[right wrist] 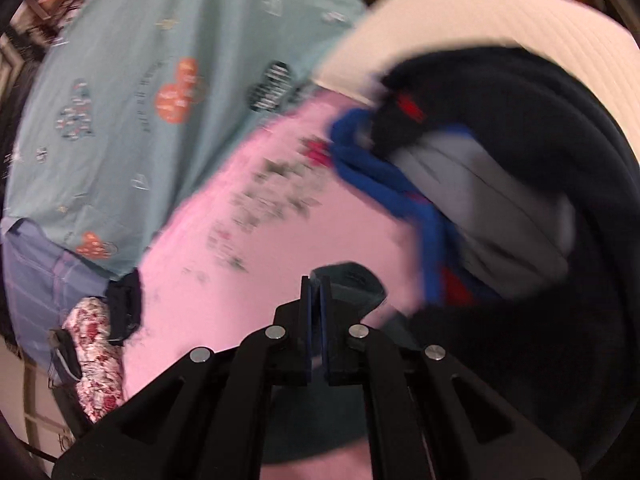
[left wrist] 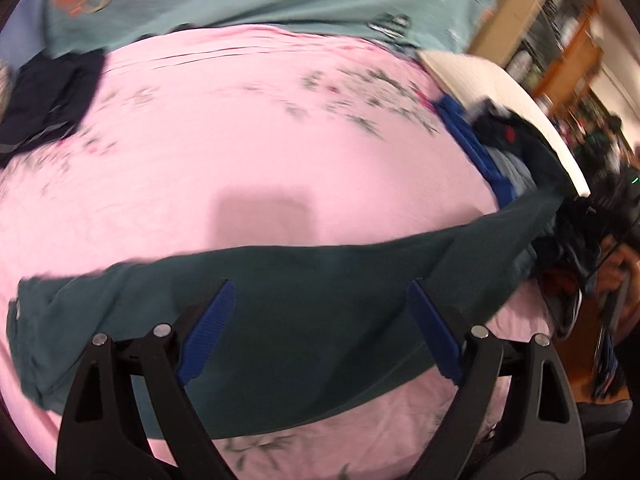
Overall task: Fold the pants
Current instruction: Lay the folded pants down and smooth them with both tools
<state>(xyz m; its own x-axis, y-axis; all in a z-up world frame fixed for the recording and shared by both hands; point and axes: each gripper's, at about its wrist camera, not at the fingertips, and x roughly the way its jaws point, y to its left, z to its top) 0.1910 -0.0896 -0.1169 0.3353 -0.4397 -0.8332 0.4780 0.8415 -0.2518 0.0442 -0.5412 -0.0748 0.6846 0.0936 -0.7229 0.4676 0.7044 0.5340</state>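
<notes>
Dark teal pants (left wrist: 304, 320) lie stretched across the pink floral bed sheet (left wrist: 248, 148), one end rising to the right toward the clothes pile. My left gripper (left wrist: 320, 292) is open, its blue pads hovering just above the middle of the pants. My right gripper (right wrist: 316, 292) is shut on an edge of the dark teal pants (right wrist: 352, 280), lifted above the pink sheet (right wrist: 256, 272). Both views are motion-blurred.
A pile of blue, grey and black clothes (right wrist: 480, 200) sits at the right by a white pillow (right wrist: 480, 20). A teal patterned blanket (right wrist: 132, 100) lies at the far side. A dark folded garment (left wrist: 48, 100) lies at the left. Shelves (left wrist: 560, 40) stand beyond.
</notes>
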